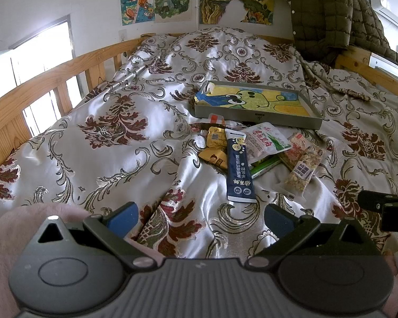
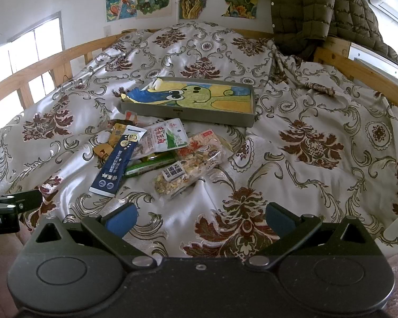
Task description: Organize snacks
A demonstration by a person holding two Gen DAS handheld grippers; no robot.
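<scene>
1. Lying in a loose heap on the bed (image 2: 291, 190), just in front of the grey tray (image 2: 188, 115), are the snacks.
2. Nearest of the heap is the long dark blue packet (image 2: 116, 163). Beside it lie the clear nut bag (image 2: 185, 172), the green stick pack (image 2: 148, 167) and the white and green pouch (image 2: 167, 139). Small yellow packs (image 1: 216, 145) sit on the far side of the blue packet, closer to the tray.
3. The tray has a frog drawing (image 2: 196, 95) lying in it. No snack is in it yet.
4. The left hand-held gripper (image 1: 199, 218) hangs just short of the heap, its jaws spread wide with nothing between them.
5. The right hand-held gripper (image 2: 199, 218) is the same: released, empty, low over the bed in front of the heap.
6. I think the job has barely begun. This looks like the reaching step, before any pick.
7. Next, one gripper should go to a snack at the edge of the heap, like the blue packet or the nut bag. It should close on a thin edge, lift, and carry it to the tray.
8. The packs overlap, so a grab may drag a neighbour along.
</scene>
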